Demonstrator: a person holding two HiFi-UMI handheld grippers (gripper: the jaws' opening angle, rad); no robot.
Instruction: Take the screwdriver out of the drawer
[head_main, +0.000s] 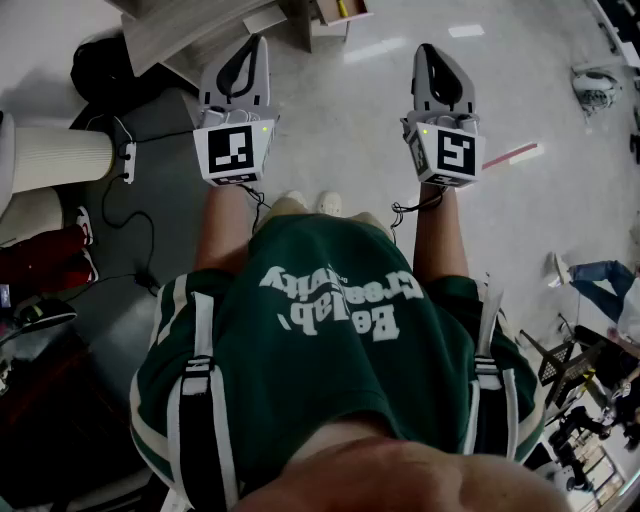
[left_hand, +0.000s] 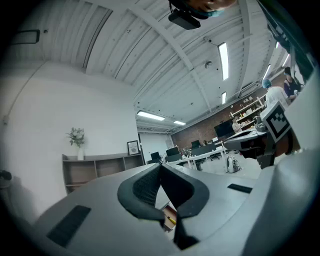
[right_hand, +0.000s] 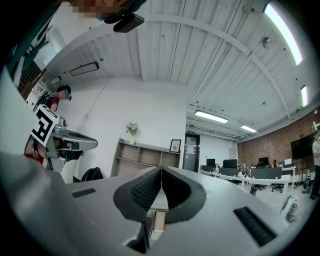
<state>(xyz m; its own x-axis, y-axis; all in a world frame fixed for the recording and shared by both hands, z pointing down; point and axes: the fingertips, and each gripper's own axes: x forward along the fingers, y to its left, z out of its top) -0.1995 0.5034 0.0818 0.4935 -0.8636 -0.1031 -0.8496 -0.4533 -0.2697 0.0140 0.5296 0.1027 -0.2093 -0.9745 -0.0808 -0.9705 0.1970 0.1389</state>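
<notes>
Out front we hold the left hand-held gripper (head_main: 253, 45) and right hand-held gripper (head_main: 429, 52) level, both pressed together, empty. Approach step; next, reach the drawer (head_main: 330, 21) ahead and spread one.

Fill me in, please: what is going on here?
A person in a green shirt stands holding a pair of tongs in each hand, both held out roughly level. The left tongs and the right tongs are shut with nothing between them. Ahead, by the wooden shelving, sits what looks like an open drawer with a small yellow item inside, possibly the screwdriver. Neither pair of tongs has reached it yet.
</notes>
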